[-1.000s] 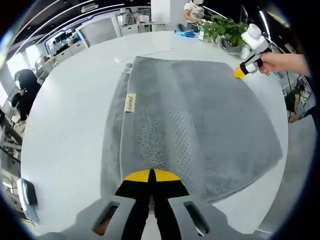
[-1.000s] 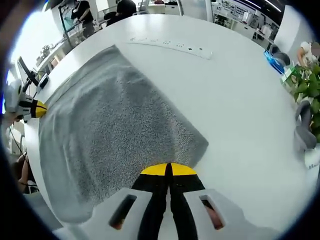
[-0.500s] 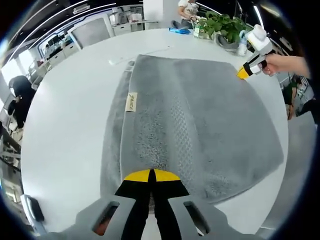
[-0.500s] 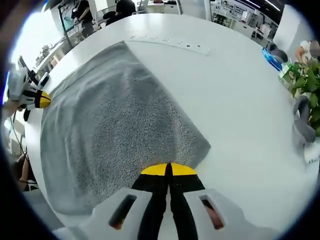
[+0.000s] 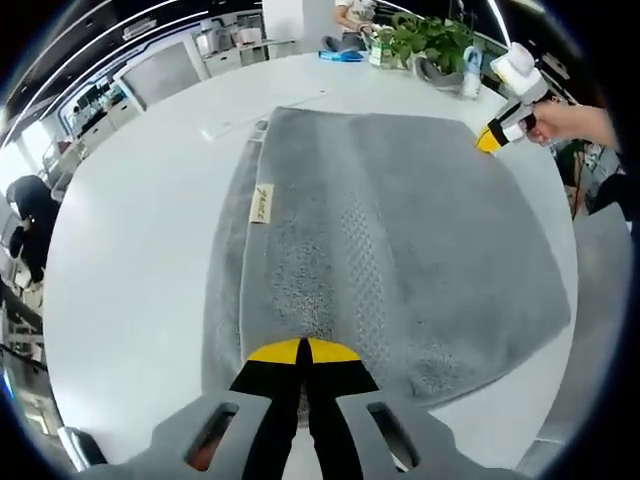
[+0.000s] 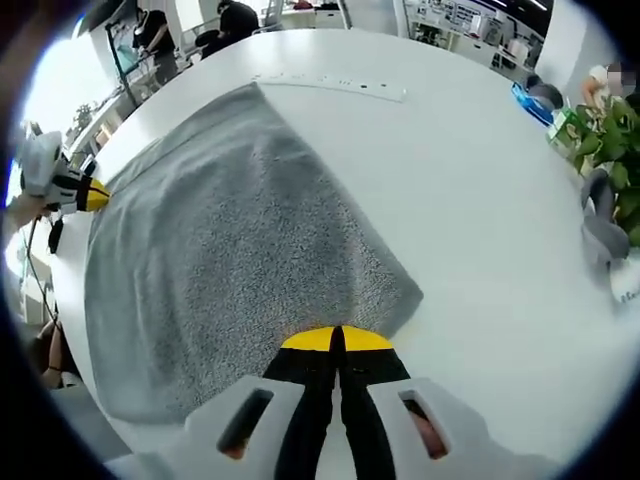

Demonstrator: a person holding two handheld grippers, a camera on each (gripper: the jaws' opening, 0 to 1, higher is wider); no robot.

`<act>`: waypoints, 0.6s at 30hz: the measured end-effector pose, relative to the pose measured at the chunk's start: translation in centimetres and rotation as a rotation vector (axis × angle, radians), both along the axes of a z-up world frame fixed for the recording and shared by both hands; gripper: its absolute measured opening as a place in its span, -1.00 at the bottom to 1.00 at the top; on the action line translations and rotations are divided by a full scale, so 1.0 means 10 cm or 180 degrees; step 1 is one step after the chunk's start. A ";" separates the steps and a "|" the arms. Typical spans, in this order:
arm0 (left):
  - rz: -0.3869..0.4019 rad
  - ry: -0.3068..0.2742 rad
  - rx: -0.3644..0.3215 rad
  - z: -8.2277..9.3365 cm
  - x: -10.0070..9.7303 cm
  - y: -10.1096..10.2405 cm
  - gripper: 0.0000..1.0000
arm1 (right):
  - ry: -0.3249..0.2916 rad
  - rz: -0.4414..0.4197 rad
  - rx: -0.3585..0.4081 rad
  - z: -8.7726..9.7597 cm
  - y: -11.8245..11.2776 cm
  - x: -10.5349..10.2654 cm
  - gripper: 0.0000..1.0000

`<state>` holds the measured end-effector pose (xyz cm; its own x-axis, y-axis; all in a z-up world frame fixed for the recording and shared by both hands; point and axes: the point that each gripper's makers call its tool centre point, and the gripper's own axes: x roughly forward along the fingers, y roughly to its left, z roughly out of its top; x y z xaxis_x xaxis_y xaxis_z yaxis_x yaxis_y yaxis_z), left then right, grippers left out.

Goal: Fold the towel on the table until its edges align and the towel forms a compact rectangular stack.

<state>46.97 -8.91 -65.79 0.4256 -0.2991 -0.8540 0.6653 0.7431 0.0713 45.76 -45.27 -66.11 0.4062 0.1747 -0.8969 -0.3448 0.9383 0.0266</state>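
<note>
Left gripper view: both hand-held grippers, left (image 5: 305,352) and right (image 6: 335,340), pinch the grey towel (image 5: 400,240), whose long axis stretches ahead across the desk (image 5: 130,270).

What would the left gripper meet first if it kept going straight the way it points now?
The left gripper is shut on the gray towel at its near edge, so straight ahead lies more towel, its ribbed band and folded layer along the white table. Height above the cloth is unclear.

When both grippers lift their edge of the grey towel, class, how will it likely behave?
The towel will probably sag between the left gripper and right gripper, being soft looped cloth. Already doubled, it should feel fairly heavy. Its nap likely drags on the table.
</note>
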 end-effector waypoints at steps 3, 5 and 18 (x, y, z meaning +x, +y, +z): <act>-0.0019 0.0020 -0.0007 0.00 0.03 -0.01 -0.98 | -0.0008 -0.0049 0.0022 0.00 -0.01 -0.02 -1.00; -0.0001 0.0035 -0.0034 0.00 0.06 0.00 -0.98 | -0.0026 -0.0059 0.0008 0.00 0.00 -0.05 -1.00; -0.0037 0.0019 -0.0049 0.00 0.16 -0.04 -0.98 | -0.0089 -0.0065 0.0015 -0.01 -0.01 -0.13 -1.00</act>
